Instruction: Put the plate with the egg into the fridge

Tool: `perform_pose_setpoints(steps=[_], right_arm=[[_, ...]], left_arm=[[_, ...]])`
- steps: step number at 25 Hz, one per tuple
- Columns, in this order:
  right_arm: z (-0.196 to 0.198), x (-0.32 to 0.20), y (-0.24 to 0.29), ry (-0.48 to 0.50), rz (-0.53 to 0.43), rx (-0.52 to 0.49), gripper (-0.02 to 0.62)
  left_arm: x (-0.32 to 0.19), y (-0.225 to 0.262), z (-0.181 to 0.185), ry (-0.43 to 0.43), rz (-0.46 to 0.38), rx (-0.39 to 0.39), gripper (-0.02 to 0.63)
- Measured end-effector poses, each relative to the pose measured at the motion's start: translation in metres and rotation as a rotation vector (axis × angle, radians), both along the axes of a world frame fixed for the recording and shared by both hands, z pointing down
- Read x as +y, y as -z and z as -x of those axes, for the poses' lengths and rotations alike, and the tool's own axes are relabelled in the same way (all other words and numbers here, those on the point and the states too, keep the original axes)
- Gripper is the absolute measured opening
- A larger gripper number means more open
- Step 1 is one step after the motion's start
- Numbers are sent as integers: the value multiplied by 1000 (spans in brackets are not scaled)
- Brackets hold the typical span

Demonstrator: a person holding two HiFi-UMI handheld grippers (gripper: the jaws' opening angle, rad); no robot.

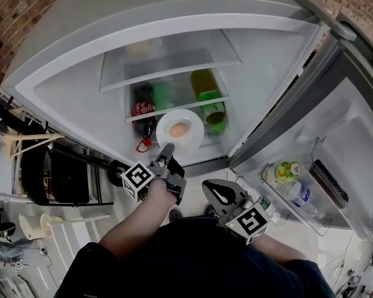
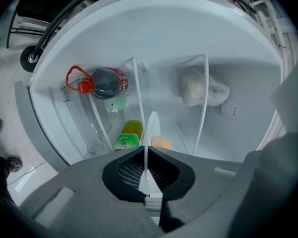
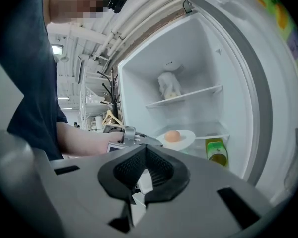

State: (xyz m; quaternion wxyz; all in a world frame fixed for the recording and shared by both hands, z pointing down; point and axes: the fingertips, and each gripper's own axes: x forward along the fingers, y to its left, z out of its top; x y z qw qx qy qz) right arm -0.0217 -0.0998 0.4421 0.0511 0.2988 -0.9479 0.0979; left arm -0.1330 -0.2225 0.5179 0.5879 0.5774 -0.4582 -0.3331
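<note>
At the mouth of the open fridge [image 1: 81,85], the white plate [image 1: 189,143] hangs in the air with the egg [image 1: 179,130] lying loose near its middle. It is not yet set down on anything. The left gripper [image 1: 166,151] pinches the plate by its near rim only, jaws pressed onto the thin edge, and holds it roughly level at about the height of the lower glass shelf [image 3: 213,137].

From where I stand that one-edge hold is the worry. All the weight sits out beyond the jaws, so a small dip of the wrist could tilt the plate and send the egg rolling off the far side. The far rim could also knock the shelf's front edge on the way in, which might jar the plate in the jaws or jolt the egg.

Below that shelf a green bottle [image 1: 210,101] and a dark cola bottle [image 1: 143,109] with a red cap ring take up room, so I'd judge the shelf top is the place for it. The upper shelf [image 1: 168,61] carries a pale bag [image 2: 201,89] towards the back. The right gripper [image 1: 216,191] waits near the person's body, jaws together on nothing, well clear of the plate. The door [image 1: 354,141] stands wide, with small bottles [image 1: 298,194] in its bin.
</note>
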Motion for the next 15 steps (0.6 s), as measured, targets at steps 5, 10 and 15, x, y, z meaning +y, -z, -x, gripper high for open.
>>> perform_pose_setpoints(steps=[5,10,15], right_arm=[[-5,-3,0,14,-3,2,9],[-10,-7,-1,15,3,4,9],[-11,-7,-4,34,9,17,9]], left_arm=[[-20,-1,8,60,1,-14,14],[-43,0,14,108,-10,-37,14],[-66,2,21,158,-15,-40,14]])
